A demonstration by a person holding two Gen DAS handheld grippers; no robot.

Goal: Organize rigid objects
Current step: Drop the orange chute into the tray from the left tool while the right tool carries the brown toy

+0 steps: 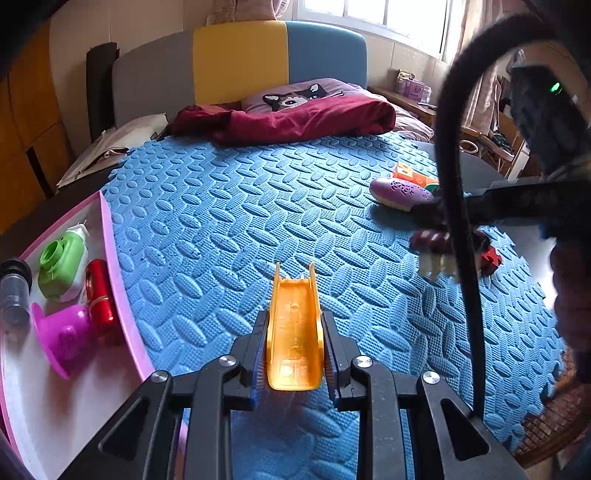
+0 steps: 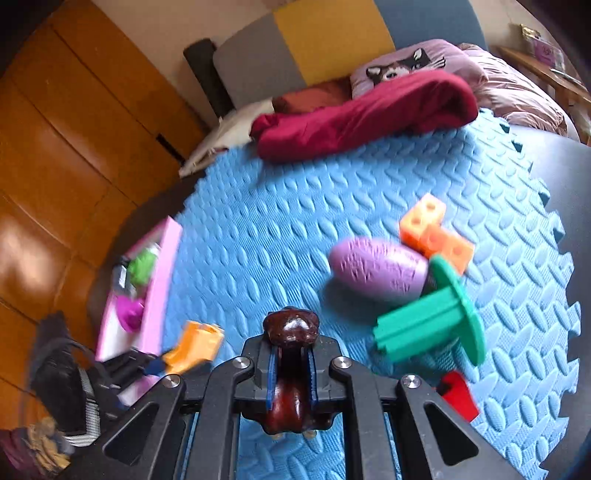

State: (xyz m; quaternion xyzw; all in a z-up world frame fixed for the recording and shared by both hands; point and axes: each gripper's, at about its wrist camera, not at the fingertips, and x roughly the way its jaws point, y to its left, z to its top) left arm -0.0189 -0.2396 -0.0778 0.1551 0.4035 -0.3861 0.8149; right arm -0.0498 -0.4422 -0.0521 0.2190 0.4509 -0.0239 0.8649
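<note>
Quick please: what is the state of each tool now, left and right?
Left tool: shut on the orange chute.
Right tool: shut on the dark brown figure.

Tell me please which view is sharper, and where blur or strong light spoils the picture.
Left wrist view: mostly sharp; the orange chute piece in the left hand-held gripper is crisp, the window is blown out, and the other gripper at right is smeared. Right wrist view: motion blur over the purple egg-shaped toy and pink tray; only the dark brown object in the right hand-held gripper stays clear.
</note>
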